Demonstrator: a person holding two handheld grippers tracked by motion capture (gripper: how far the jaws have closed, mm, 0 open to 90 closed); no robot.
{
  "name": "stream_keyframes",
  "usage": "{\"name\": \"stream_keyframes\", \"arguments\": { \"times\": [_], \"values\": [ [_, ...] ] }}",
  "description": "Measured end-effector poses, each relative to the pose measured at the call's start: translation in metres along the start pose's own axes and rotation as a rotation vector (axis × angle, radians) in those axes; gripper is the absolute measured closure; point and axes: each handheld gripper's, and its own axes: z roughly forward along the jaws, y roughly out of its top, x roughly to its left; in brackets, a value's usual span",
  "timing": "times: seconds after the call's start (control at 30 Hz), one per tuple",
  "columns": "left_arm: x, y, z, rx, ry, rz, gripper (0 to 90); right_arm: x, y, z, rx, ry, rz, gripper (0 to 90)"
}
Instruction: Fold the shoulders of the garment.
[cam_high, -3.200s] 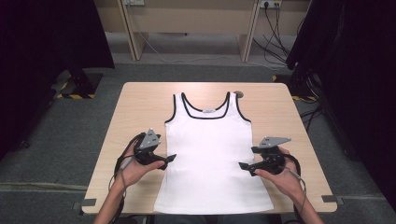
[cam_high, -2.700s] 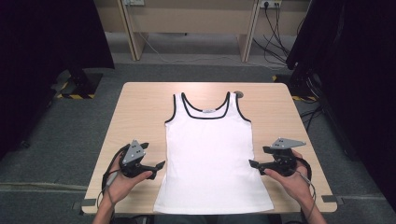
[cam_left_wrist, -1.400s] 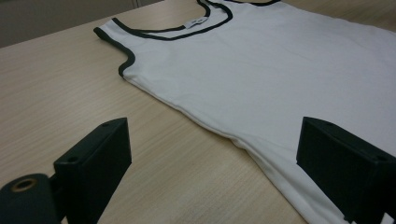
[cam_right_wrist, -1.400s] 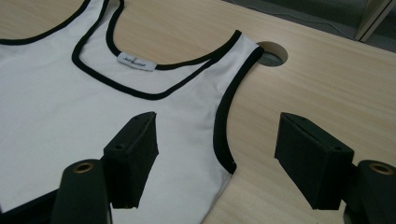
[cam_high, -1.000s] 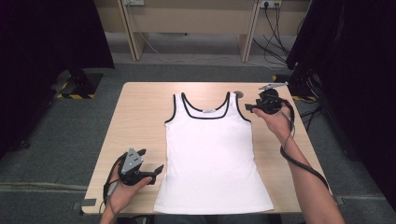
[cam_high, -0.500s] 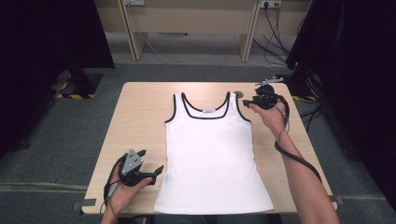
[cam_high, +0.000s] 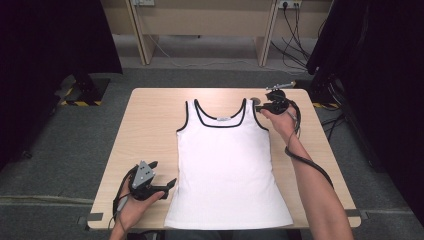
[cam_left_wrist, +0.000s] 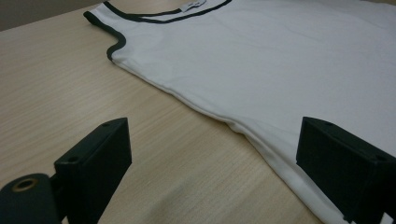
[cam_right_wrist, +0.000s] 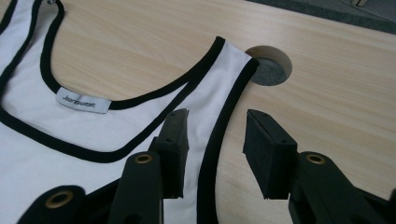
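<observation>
On the table (cam_high: 150, 125), the right gripper (cam_right_wrist: 215, 140) is straddling the white tank top's (cam_high: 227, 165) right strap (cam_right_wrist: 219, 88), jaws closing but not yet pinching; the left gripper (cam_left_wrist: 210, 158) is waiting open beside the hem.

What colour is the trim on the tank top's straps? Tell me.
Black trim on the white tank top; clearest in the right gripper view.

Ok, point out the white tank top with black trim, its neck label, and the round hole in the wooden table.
White black-trimmed tank top (cam_high: 227, 170): high view, chest panel.
Neck label (cam_right_wrist: 83, 103): right gripper view, label middle.
Round table hole (cam_right_wrist: 271, 71): right gripper view, grey inside.
</observation>
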Motion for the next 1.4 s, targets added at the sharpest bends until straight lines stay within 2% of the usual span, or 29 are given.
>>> {"name": "stream_keyframes", "arguments": {
  "times": [0.03,0.47,0.73,1.03,1.17,1.27,1.4],
  "values": [
    [0.000,0.000,0.000,0.000,0.000,0.000,9.5,0.002,-0.001,0.006,0.009,-0.002,0.008,61.9],
    [-0.001,0.000,0.000,0.003,-0.002,0.012,9.5,0.004,-0.003,0.024,0.036,-0.021,0.027,59.7],
    [-0.002,0.000,0.001,0.008,-0.001,0.027,9.5,0.006,-0.002,0.032,0.025,-0.024,0.037,59.2],
    [-0.003,0.000,0.001,0.009,-0.002,0.030,9.4,0.007,-0.004,0.042,0.041,-0.038,0.039,57.9],
    [-0.003,0.000,0.001,0.009,-0.002,0.029,9.4,0.008,-0.006,0.045,0.051,-0.043,0.035,60.2],
    [-0.003,0.000,0.001,0.009,-0.003,0.030,9.3,0.009,-0.006,0.046,0.039,-0.057,0.025,64.7],
    [-0.003,0.000,0.001,0.011,-0.003,0.032,9.3,0.011,-0.008,0.046,0.023,-0.051,0.005,73.9]
  ]
}}
